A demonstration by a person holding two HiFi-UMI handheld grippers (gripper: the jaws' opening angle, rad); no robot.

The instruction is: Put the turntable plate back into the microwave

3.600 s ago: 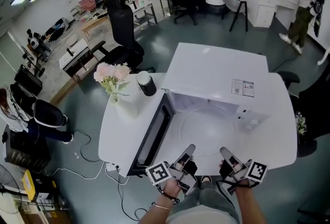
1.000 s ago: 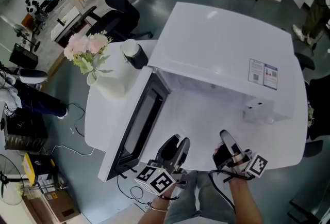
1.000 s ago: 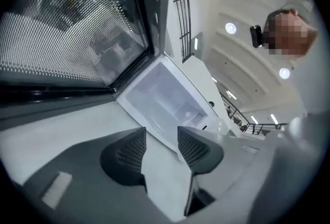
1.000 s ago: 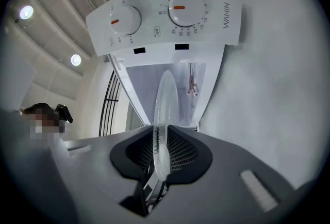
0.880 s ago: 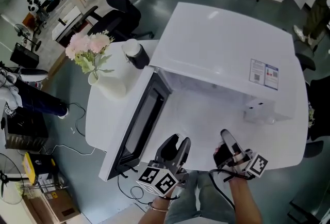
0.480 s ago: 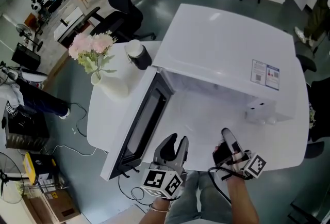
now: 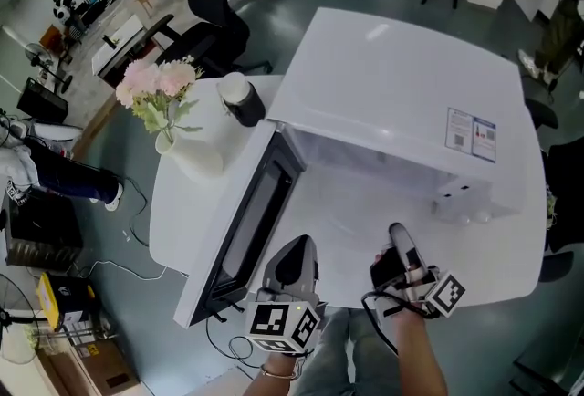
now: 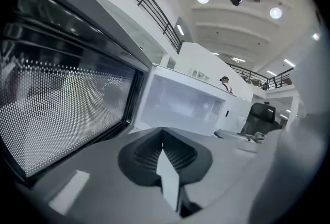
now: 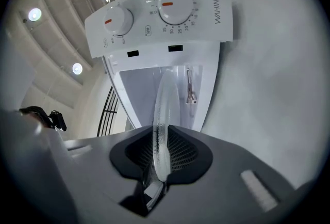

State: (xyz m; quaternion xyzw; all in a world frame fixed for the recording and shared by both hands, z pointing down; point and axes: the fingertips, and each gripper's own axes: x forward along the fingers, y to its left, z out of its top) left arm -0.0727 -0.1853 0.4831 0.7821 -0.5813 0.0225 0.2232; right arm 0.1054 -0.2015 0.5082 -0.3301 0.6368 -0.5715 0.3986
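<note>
The left gripper (image 7: 294, 259) has just been closing its jaws. They are now fully together with nothing between them, so I judge that the plate depends on one gripper only. The right gripper (image 7: 397, 244), at 5 o'clock in the head view, pinches the rim of the glass turntable plate (image 9: 163, 96), which points edge-on toward 12 o'clock, into the open microwave (image 7: 392, 84). From the head view the clear plate is hardly visible. Whether it touches the cavity floor, I cannot tell.

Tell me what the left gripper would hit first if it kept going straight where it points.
Most likely the microwave's open cavity: the shut left gripper aims into it, the open door running alongside to its left. Depth is unclear.
</note>
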